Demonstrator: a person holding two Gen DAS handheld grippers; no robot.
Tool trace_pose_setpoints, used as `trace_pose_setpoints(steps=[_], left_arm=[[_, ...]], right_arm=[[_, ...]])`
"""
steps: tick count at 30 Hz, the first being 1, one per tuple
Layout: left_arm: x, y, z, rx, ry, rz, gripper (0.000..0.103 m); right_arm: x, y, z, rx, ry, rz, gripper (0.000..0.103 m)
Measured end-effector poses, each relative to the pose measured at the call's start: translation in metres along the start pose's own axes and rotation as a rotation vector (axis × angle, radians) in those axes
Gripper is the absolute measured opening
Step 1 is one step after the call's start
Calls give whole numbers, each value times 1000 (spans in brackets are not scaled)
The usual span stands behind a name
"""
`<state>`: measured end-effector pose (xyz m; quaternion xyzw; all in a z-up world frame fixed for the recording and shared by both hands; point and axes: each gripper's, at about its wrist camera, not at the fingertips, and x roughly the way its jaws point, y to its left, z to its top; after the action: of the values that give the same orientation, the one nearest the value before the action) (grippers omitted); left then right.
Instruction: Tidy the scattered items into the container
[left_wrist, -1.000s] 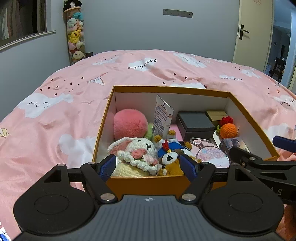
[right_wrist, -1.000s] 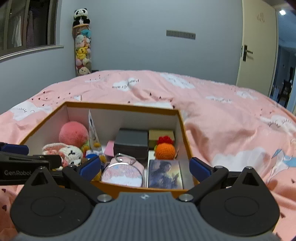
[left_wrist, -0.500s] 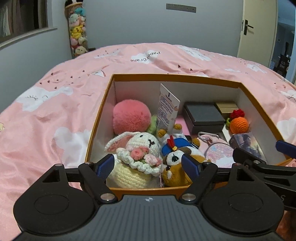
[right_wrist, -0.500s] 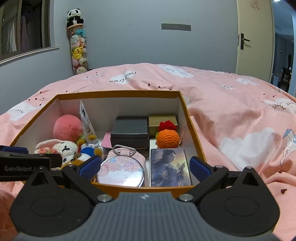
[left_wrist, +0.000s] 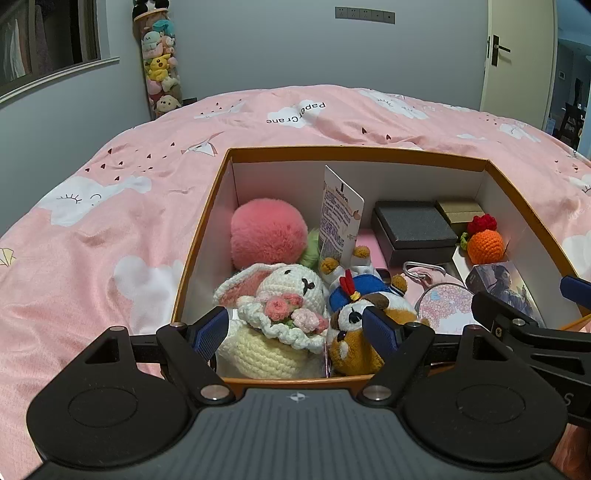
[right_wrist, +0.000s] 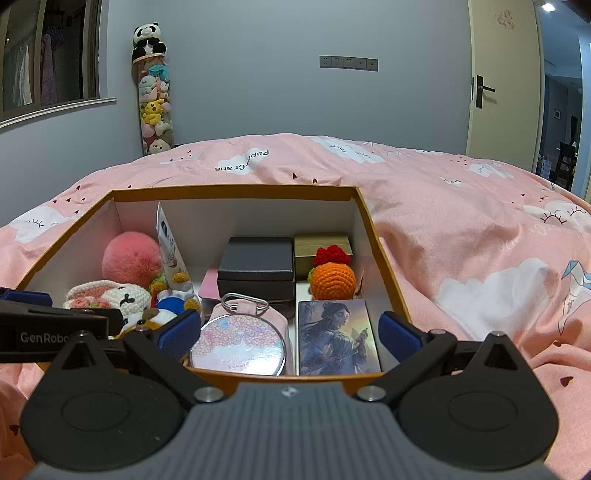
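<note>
Both the left claw (left_wrist: 295, 328) and right claw (right_wrist: 290, 330) hung spread and empty just above the box's (left_wrist: 354, 152) near rim.

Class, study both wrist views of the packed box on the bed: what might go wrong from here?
1. The upright card leans loosely among the toys; a nudge may topple it.
2. The box sits on a soft duvet, so pressing its rim could tip it.
3. The open left gripper hovers by the crochet bunny and could snag its yarn.

A pink cloud-print bedspread (right_wrist: 443, 206) fills the room below grey-blue walls (right_wrist: 258, 92); a cream door (right_wrist: 502, 81) (handle visible) stands right, window (right_wrist: 48, 55) left.
</note>
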<state>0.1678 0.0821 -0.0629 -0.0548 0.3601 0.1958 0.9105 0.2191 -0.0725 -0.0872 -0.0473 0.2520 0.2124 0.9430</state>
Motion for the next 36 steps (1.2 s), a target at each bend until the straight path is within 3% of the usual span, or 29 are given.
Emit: trace_pose_setpoints(steps=[21,29,36], left_arm=[[3,1,0,5,27,-4,94],[7,-1,5,11,73,4,94],[6,-4,2,24,51,13,94]], right_arm=[[-1,-1,-1,-6,3,2,103],[5,-4,4,-22,53,10,103],[4,-5,1,-26,33,14,103]])
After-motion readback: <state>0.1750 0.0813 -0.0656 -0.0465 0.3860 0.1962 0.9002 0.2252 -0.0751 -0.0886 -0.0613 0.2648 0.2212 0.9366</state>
